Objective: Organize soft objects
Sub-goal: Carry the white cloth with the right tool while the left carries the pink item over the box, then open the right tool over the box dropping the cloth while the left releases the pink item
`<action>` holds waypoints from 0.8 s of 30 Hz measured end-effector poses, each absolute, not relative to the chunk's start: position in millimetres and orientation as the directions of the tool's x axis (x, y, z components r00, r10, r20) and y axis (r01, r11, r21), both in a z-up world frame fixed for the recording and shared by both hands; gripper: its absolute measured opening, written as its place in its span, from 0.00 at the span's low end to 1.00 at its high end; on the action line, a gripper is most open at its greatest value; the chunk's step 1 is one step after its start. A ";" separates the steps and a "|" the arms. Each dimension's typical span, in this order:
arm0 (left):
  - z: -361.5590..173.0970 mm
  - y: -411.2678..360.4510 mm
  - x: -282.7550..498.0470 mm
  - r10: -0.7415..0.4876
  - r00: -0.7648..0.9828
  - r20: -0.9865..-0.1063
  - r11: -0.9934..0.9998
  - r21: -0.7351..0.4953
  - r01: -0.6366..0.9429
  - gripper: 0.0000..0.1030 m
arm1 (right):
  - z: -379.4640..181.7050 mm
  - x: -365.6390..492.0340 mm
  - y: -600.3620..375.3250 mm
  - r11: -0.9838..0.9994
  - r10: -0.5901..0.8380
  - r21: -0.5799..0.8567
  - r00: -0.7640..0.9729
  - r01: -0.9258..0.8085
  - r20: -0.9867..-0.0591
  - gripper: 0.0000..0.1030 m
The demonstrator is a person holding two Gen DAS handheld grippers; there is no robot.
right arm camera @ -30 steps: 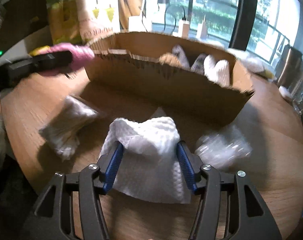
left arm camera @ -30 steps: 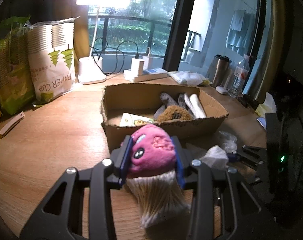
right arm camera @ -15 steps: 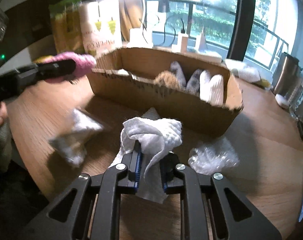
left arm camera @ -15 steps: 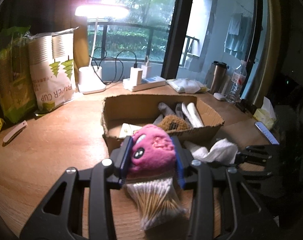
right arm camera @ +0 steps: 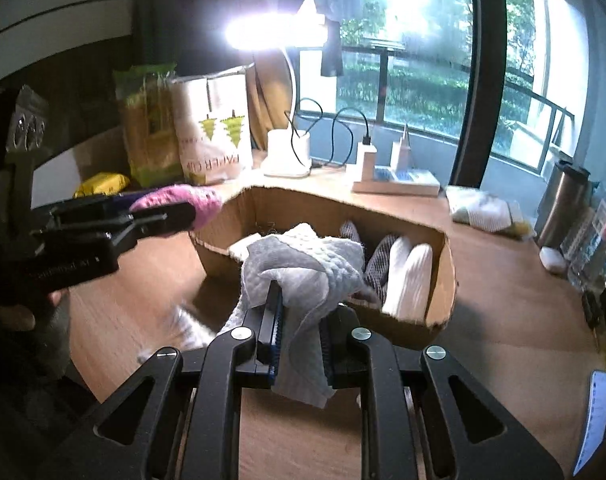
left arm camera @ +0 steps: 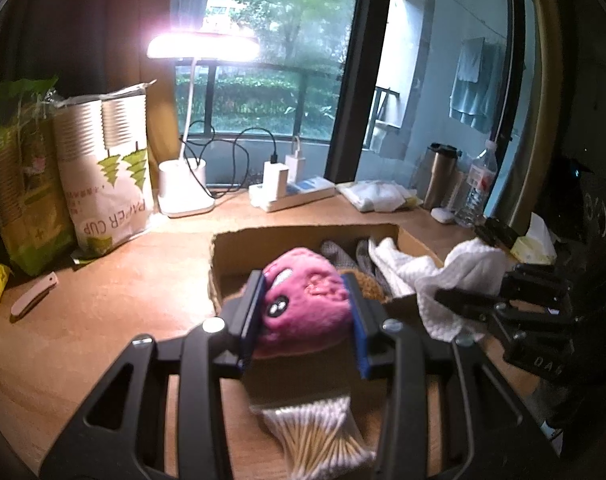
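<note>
right now both carries are mid-air, heading for the cardboard box (left arm camera: pixel 239 248). left hand-held gripper (left arm camera: pixel 307 312) is clenched on the pink plush toy (left arm camera: pixel 305 308), held just short of the box's near-left corner and above rim height. right hand-held gripper (right arm camera: pixel 299 332) is clamped on the white paper towel (right arm camera: pixel 303 268), which drapes over the fingers and hangs at the box's near wall.

box already holds grey-patterned cloth (right arm camera: pixel 377 268), white rolled pieces (right arm camera: pixel 409 280) and something brown and fuzzy (left arm camera: pixel 369 286), mostly packed toward its right end. open room looks to be the left half, so the plush should go there.

next move, as i read it: carry each item forward over the near rim, lower, then let go. towel tail dangles low, so it could snag the torn cardboard edge (right arm camera: pixel 435 322); lift it first.

the two grippers are close to each other at the box front; stagger the drops. a bag of cotton swabs (left arm camera: pixel 323 436) is on the tabletop (left arm camera: pixel 103 320) under the left gripper, not yet collected.
</note>
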State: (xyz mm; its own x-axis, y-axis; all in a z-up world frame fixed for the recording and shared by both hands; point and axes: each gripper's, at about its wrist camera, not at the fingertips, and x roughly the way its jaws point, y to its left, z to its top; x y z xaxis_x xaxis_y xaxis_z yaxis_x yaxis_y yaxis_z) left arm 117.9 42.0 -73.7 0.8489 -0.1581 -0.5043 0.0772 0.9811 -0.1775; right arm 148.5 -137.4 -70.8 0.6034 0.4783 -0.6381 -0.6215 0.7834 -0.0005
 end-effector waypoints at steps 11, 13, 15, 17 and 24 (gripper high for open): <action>-76.9 53.2 147.0 -0.133 0.862 -0.488 0.985 -0.163 0.059 0.38 | -68.2 181.0 -116.6 0.764 0.517 0.015 0.599 -0.645 -0.611 0.17; -78.2 56.0 154.3 -0.131 0.863 -0.487 0.984 -0.169 0.054 0.38 | -69.4 188.9 -113.9 0.763 0.523 0.022 0.597 -0.646 -0.609 0.17; -80.1 57.9 162.6 -0.134 0.861 -0.490 0.983 -0.175 0.053 0.38 | -71.8 197.4 -110.2 0.762 0.526 0.030 0.592 -0.646 -0.611 0.17; -82.8 58.2 169.9 -0.133 0.859 -0.495 0.984 -0.173 0.053 0.38 | -74.2 203.5 -107.3 0.761 0.529 0.038 0.586 -0.647 -0.613 0.17; -100.6 61.3 194.1 -0.132 0.834 -0.536 0.982 -0.184 0.038 0.38 | -88.3 227.9 -98.2 0.760 0.536 0.067 0.565 -0.647 -0.628 0.17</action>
